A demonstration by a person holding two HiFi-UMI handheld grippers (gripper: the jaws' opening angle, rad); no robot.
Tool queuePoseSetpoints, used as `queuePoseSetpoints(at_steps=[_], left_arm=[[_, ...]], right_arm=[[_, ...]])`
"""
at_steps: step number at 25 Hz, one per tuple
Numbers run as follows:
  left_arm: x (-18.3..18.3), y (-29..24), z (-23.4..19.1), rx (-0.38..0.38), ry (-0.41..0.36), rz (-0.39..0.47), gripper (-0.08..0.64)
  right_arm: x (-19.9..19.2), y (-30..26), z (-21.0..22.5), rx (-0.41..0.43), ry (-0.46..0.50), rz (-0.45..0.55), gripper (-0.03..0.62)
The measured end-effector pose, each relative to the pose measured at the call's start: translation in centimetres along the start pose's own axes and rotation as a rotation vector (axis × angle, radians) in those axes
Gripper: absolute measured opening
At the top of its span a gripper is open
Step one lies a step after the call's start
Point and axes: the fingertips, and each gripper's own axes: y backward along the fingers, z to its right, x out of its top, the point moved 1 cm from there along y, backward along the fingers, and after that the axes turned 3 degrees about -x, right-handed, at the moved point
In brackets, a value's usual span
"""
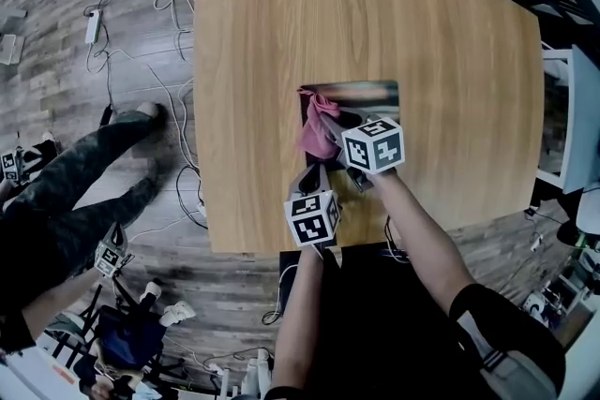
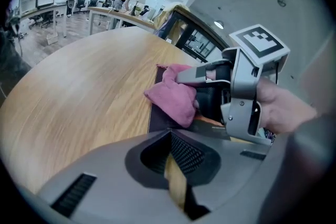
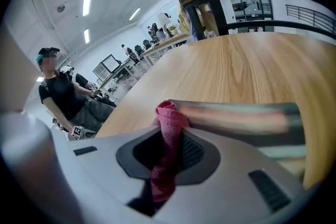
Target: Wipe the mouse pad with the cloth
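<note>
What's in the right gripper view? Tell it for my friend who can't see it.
The right gripper pinches a pink cloth between its jaws, and the cloth's bunched end pokes up at the left end of the mouse pad. The pad lies on a wooden table, and a person in dark clothes sits far left.

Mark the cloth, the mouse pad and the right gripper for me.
cloth (image 3: 168, 112): right gripper view, its rolled top end.
mouse pad (image 1: 366, 92): head view, bare far strip.
right gripper (image 3: 171, 139): right gripper view, between its fingers, shut on the cloth.
</note>
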Motion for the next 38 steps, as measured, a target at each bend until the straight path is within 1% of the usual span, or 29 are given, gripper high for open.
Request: queuePoseSetpoints(at_steps=[9,17,25,34,38], left_arm=[[0.2,0.2,-0.2,0.005,0.015,0.003,0.023],[0.2,0.5,-0.5,0.012,0.022,0.003,0.023],[0.2,0.6,-0.4,0.025,0.017,-0.002,0.023],[0.3,0.6,-0.4,0.046,0.000,0.002,0.023],[0.5,0.8,-0.4,0.054,0.007,-0.001,0.023]], right_arm=[[-0.4,1.2,1.7,-0.026,-0.008,0.004,0.066],[-1.1,2.8,3.8,-0.063,0.003,0.011,0.066],[-1.8,5.0,7.1,-0.097,-0.020,0.025,0.066],[-2.7,7.5,10.7,-0.125,-0.076,0.049,0.066],[-2.9,8.6,12.0,-0.137,-0.092,0.058,0.066]])
